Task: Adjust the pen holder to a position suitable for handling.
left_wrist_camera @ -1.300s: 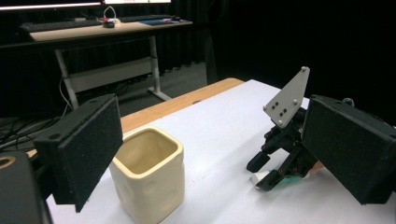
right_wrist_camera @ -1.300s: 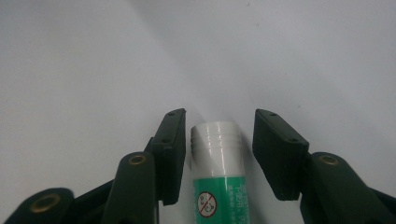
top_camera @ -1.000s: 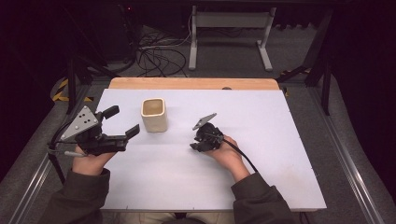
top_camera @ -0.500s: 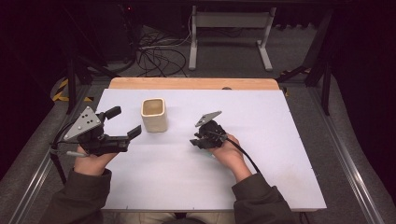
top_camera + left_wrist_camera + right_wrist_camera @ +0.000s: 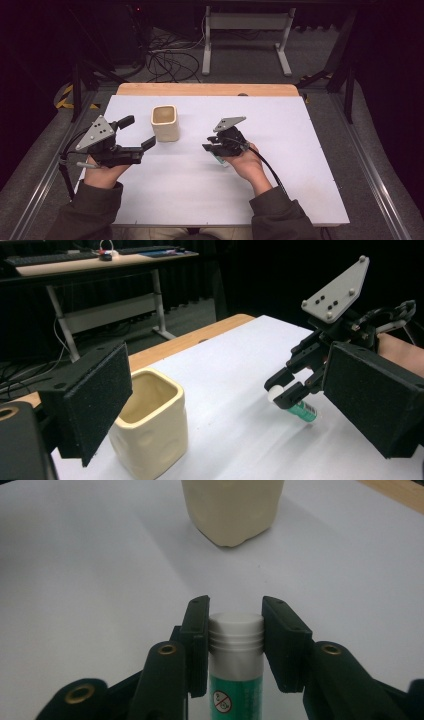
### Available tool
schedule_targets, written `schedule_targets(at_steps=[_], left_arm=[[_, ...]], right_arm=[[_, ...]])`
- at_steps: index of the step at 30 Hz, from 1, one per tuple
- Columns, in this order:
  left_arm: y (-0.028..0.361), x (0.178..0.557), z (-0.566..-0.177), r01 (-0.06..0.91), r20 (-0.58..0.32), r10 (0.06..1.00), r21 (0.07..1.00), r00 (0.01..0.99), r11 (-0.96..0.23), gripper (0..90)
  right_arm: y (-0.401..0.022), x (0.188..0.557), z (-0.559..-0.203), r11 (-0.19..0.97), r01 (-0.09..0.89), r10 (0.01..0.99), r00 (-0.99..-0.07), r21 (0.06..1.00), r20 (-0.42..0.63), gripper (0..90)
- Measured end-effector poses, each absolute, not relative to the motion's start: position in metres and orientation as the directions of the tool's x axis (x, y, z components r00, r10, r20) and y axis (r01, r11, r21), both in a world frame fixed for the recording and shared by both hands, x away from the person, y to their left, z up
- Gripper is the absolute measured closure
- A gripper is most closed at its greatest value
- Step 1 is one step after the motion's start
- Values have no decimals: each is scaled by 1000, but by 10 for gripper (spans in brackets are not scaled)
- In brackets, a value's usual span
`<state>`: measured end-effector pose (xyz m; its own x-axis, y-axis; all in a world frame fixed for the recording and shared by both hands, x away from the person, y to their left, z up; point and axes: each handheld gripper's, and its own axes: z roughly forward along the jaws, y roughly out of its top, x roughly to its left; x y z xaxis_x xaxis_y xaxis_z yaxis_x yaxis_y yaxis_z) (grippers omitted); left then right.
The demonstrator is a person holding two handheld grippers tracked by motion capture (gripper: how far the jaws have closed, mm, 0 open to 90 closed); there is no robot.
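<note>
Going left to right across the high view: left claw [image 5: 143, 134] sitting just left of the cream cup [image 5: 165, 122], jaws spread wide with nothing between them, one pad hanging close by the cup's near corner but not touching as far as can be told. Cup upright on the white table [image 5: 300, 165], mouth open and looking empty from above. Further right, right claw [image 5: 215, 150] clenched on a glue stick [image 5: 235, 665], pads pressing either side just under the white ribbed cap. Seen from the left gripper view, stick [image 5: 295, 405] lifted a little clear of the table, tilted, cap end toward the cup and green body trailing back toward the hand. Key thing for the next move, probably a drop into the cup: cup lying ahead of the right claw, off to its left across the table, well apart, dead in line with the stick's long axis in the right gripper view. Right hand obviously the one doing the carrying. Would guess the stick needs tipping upright before going over the rim. Label: green with a small round prohibition-style icon, no brand name or lettering readable.
</note>
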<state>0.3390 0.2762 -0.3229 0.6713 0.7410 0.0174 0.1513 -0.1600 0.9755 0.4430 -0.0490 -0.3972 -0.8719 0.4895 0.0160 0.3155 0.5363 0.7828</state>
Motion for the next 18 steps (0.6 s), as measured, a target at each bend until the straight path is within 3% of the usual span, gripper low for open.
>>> schedule_targets(at_steps=[18], left_arm=[[258,343,-332,165,22,717,968,696,-189,67]], right_arm=[[-57,429,-378,418,209,505,-862,884,-36,658]])
